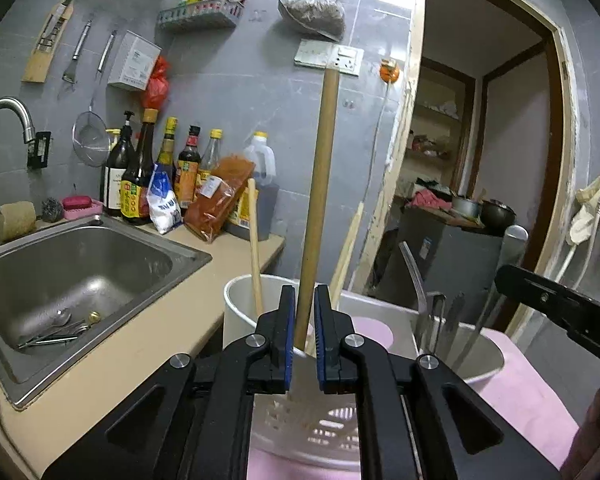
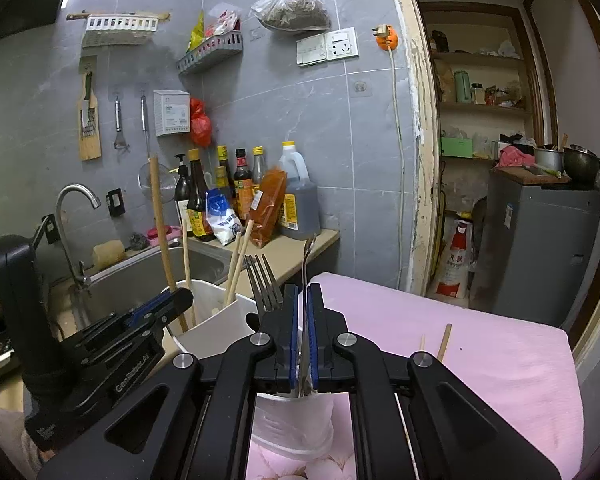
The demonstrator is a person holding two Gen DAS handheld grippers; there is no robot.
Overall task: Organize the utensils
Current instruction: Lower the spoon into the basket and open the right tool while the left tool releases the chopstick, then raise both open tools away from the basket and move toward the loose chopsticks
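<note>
Left wrist view. The left gripper (image 1: 301, 312) is standing over the white utensil holder (image 1: 236, 300), its blue pads (image 1: 289, 336) lying close beside a long wooden handle (image 1: 320, 184) that is rising nearly upright between them; whether the pads are actually pressing on it cannot be told. A second wooden stick (image 1: 254, 248) is leaning in the same compartment. In the neighbouring compartment, metal cutlery (image 1: 424, 300) is standing upright. The right gripper (image 1: 560, 308) is entering from the right edge. To the left, a steel sink (image 1: 100, 264) is holding loose utensils (image 1: 56, 330); sauce bottles (image 1: 140, 176) are crowding the counter behind it.

Right wrist view. The right gripper (image 2: 302, 320) is closing its pads on a thin metal utensil (image 2: 307, 256), directly above a compartment of the holder (image 2: 216, 332). A fork (image 2: 263, 280) is standing just to its left, nearly touching the jaw. Chopsticks (image 2: 236, 264) are leaning farther left, beside the left gripper (image 2: 168, 308). Two chopsticks (image 2: 444, 340) are lying on the pink cloth (image 2: 480, 352).
</note>
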